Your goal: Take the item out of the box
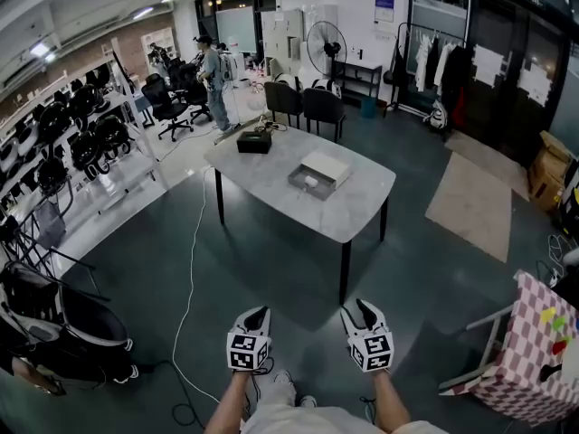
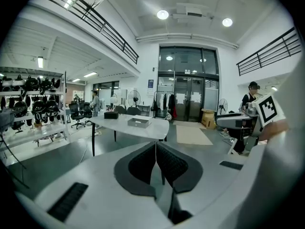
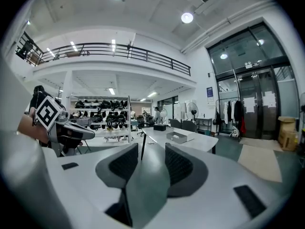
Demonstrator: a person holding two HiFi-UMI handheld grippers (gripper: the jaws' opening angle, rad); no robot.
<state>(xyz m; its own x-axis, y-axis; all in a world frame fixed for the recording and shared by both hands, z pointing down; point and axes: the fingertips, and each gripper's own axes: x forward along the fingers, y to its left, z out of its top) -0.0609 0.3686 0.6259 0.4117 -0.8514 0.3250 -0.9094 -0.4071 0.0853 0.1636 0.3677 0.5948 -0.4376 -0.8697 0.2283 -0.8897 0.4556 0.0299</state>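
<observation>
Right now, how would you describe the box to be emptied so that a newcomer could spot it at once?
Find the grey table in the middle of the room. Two boxes stand on it: the one meant is the shallow, open, pale grey box near the middle, not the small black box at the far end.

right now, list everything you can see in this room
table: one, grey top, black legs, mid-room
open box: one, grey, on table
item: one, small, white, inside open box
black box: one, table's far end
chairs: two, dark, behind table
pedestal fan: one, black, back wall
rug: one, beige, floor at right
person: one, standing, far back
helmets: many, black, shelves at left
left gripper: one, white, jaws shut, empty
right gripper: one, white, jaws apart, empty
</observation>
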